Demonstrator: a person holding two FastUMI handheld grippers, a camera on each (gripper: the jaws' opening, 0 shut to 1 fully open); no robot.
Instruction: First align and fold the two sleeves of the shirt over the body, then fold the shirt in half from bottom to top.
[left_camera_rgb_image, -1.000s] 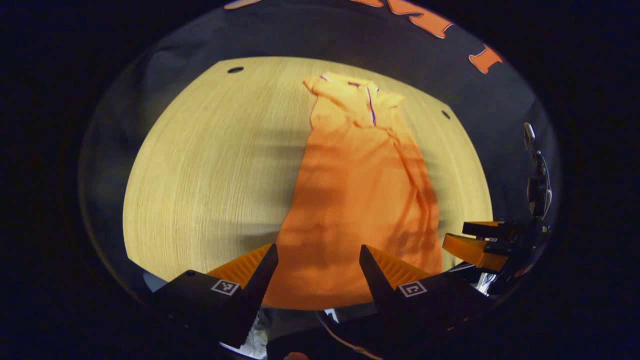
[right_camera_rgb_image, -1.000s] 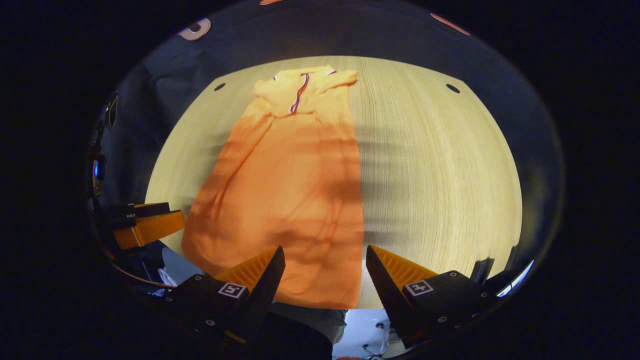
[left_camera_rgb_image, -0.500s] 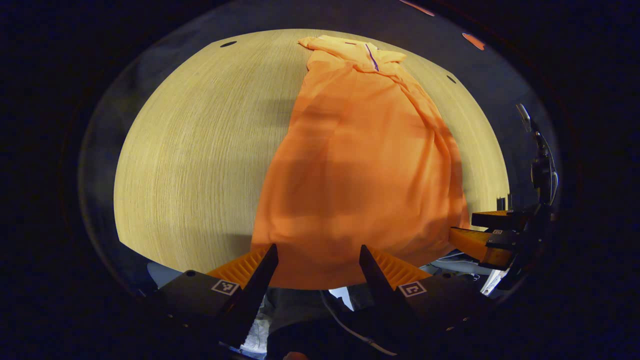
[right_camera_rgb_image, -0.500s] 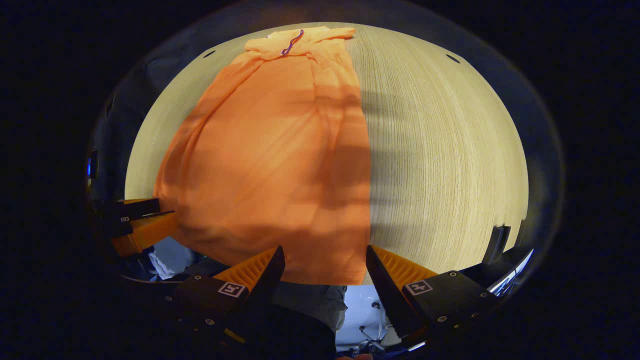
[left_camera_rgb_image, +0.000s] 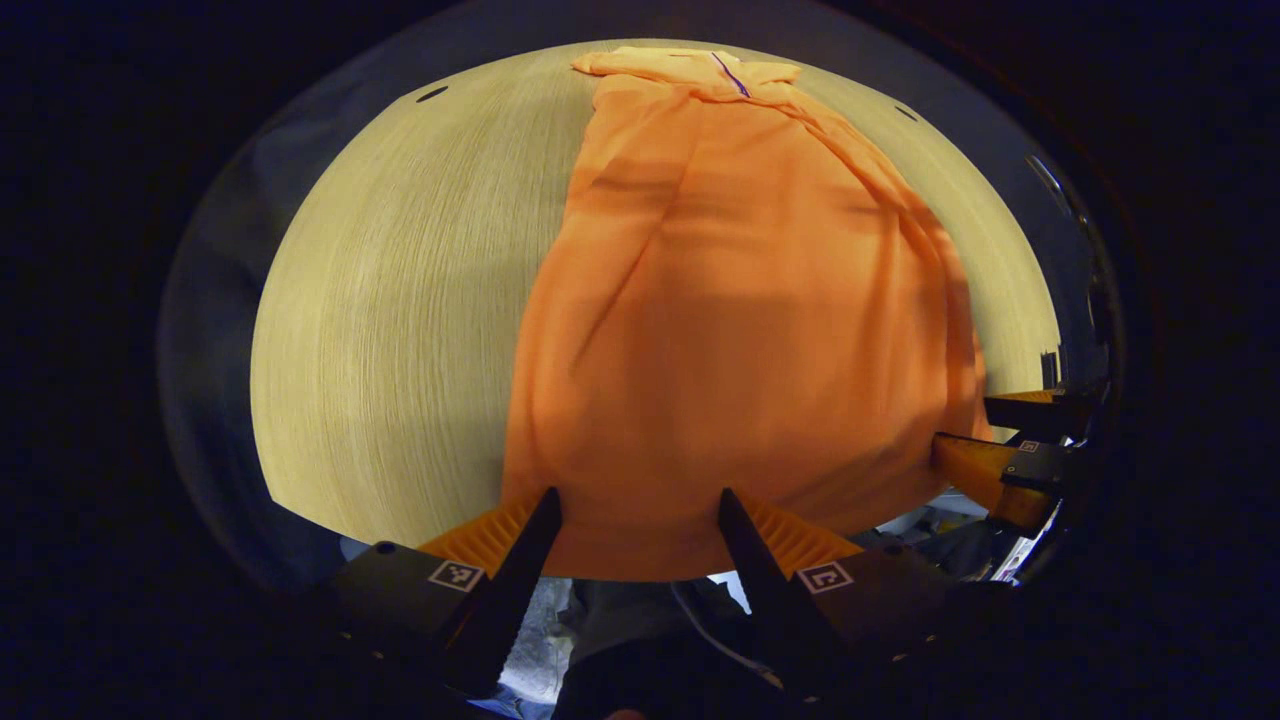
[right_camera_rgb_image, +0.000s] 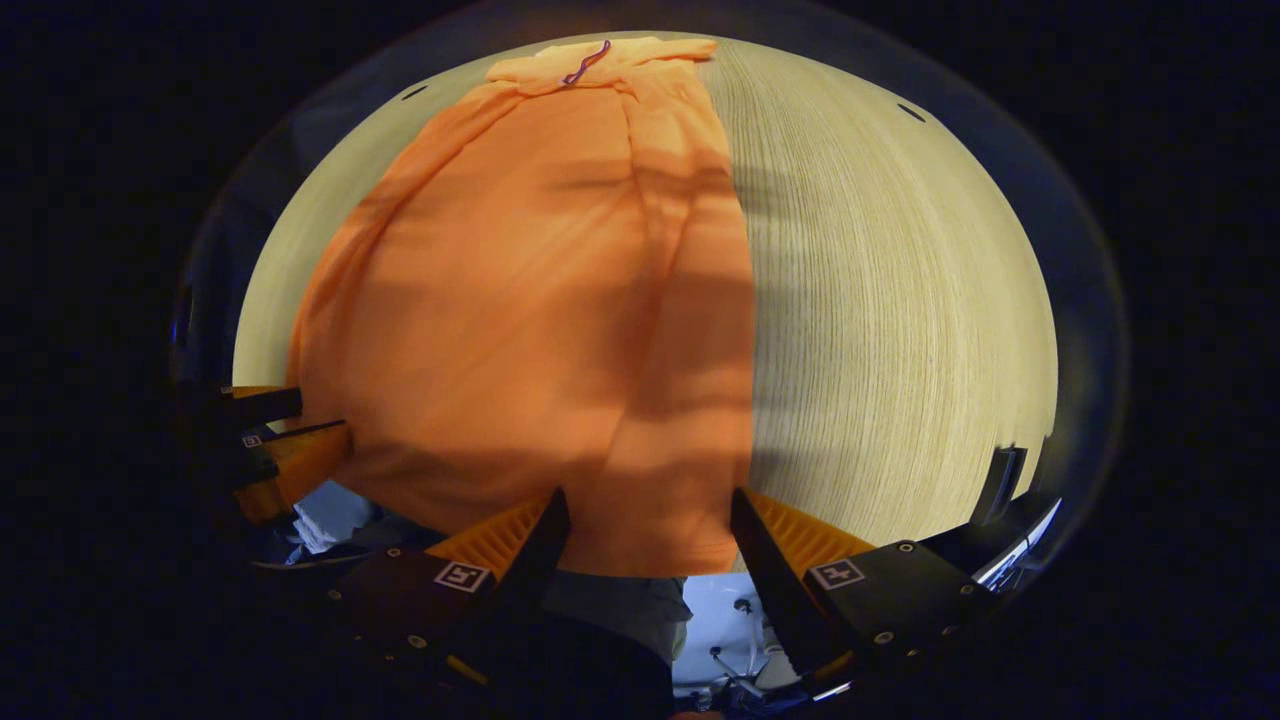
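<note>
An orange shirt (left_camera_rgb_image: 740, 300) lies lengthwise on the wooden table (left_camera_rgb_image: 400, 300), collar at the far end, both sleeves folded in over the body. Its hem hangs at the near table edge. My left gripper (left_camera_rgb_image: 638, 505) is open, its fingers straddling the hem's left part just above the cloth. In the right gripper view the shirt (right_camera_rgb_image: 540, 290) runs up the left half of the table (right_camera_rgb_image: 900, 300). My right gripper (right_camera_rgb_image: 648, 505) is open over the hem's right corner. Each view shows the other gripper off to the side: the right gripper (left_camera_rgb_image: 1010, 450) and the left gripper (right_camera_rgb_image: 280, 450).
Small dark holes (left_camera_rgb_image: 432, 94) mark the table's far corners. Bare tabletop lies to the left of the shirt in the left gripper view and to its right in the right gripper view. Below the near edge a person's clothing (right_camera_rgb_image: 620, 610) and the floor show.
Both grippers have come down and forward toward the shirt's hem; the shirt looms larger and the far wall has slid out of sight. Both stay open. The shirt has not moved.
</note>
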